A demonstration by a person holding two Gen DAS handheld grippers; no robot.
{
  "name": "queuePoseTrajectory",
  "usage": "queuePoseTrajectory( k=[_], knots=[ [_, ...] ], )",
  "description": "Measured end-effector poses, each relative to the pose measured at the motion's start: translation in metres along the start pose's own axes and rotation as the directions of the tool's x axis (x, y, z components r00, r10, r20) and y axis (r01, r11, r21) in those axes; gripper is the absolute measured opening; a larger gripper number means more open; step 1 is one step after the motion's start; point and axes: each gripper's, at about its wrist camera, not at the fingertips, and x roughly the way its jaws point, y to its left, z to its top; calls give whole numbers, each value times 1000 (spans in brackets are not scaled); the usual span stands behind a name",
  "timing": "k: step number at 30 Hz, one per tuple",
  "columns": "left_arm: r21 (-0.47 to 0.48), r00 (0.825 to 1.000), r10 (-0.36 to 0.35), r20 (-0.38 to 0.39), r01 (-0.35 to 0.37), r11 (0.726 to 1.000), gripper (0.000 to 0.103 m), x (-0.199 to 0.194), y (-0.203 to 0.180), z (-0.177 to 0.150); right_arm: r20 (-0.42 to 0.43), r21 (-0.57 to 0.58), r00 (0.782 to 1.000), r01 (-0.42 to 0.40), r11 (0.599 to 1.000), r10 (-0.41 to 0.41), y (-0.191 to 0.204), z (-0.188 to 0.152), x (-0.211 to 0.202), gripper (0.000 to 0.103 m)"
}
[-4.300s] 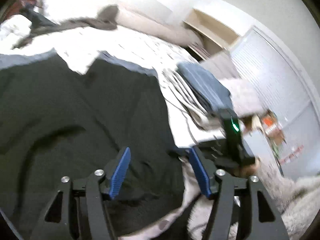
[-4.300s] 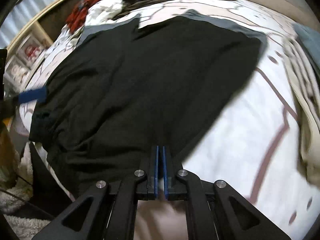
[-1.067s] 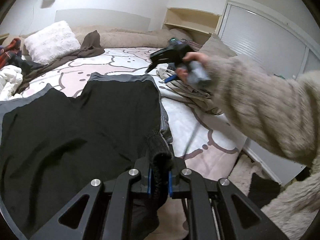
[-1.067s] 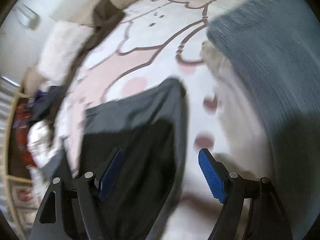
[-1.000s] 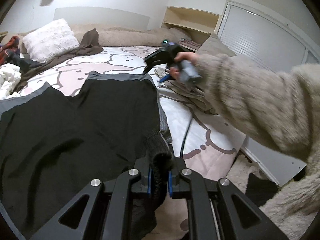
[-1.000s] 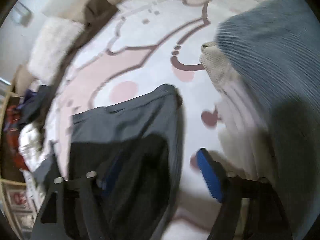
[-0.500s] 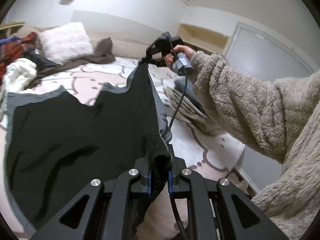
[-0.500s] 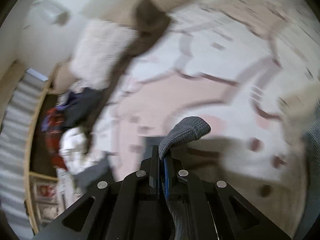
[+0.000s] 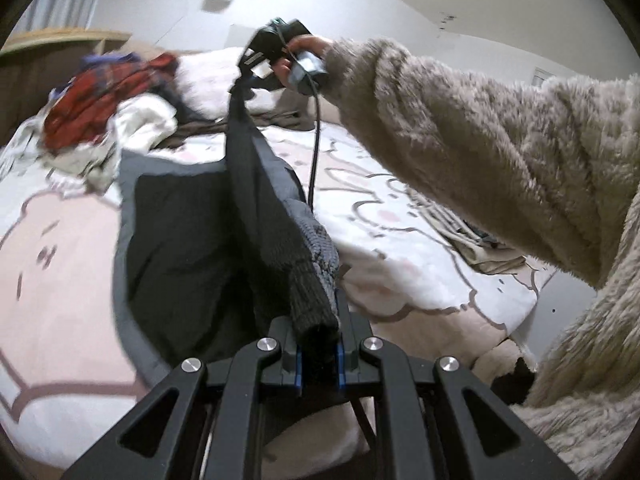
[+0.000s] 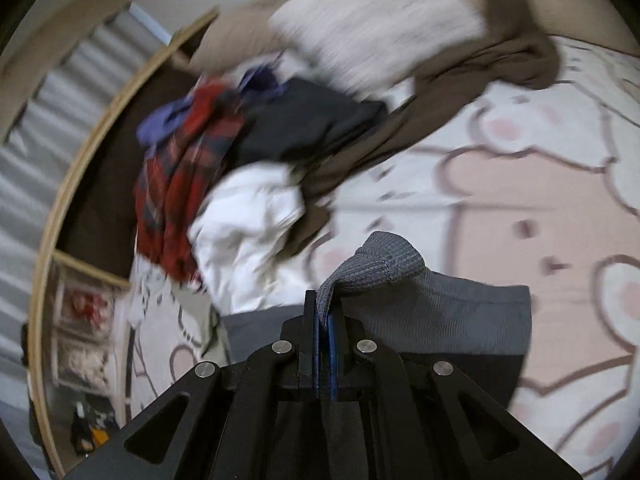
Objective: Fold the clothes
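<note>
A black garment with grey ribbed hems [image 9: 188, 240] lies partly on the bed. My left gripper [image 9: 318, 354] is shut on its dark knit cuff at the near edge. My right gripper [image 10: 324, 330] is shut on the grey ribbed hem [image 10: 384, 252] at the far end; in the left wrist view it [image 9: 244, 82] holds that end high, so one edge of the garment stretches taut between the two grippers above the bed. The rest of the garment hangs down and rests on the sheet.
The bed sheet [image 9: 60, 248] is white and pink with a cartoon print. A heap of unfolded clothes [image 10: 208, 152], red plaid, white and dark, sits by the white pillow [image 10: 372, 20]. A brown garment [image 10: 480, 68] lies near it. Folded clothes [image 9: 480, 240] lie at the right edge.
My right gripper closed on the grey hem and lifted it up and toward the clothes heap. The garment's edge rose off the bed and swung left. My left gripper kept its hold.
</note>
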Motion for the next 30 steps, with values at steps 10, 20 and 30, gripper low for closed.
queuePoseTrajectory(
  k=[10, 20, 30],
  knots=[
    [-173, 998, 22, -58, -31, 984, 12, -3, 46, -30, -165, -114, 985, 40, 993, -59, 95, -26, 120, 4],
    [-322, 991, 14, -134, -57, 945, 13, 2, 72, -53, -167, -218, 972, 127, 968, -165, 129, -53, 170, 4],
    [-361, 983, 48, -179, -111, 926, 50, -1, 72, -57, -18, -255, 999, 22, 967, -27, 139, -50, 89, 103]
  ],
)
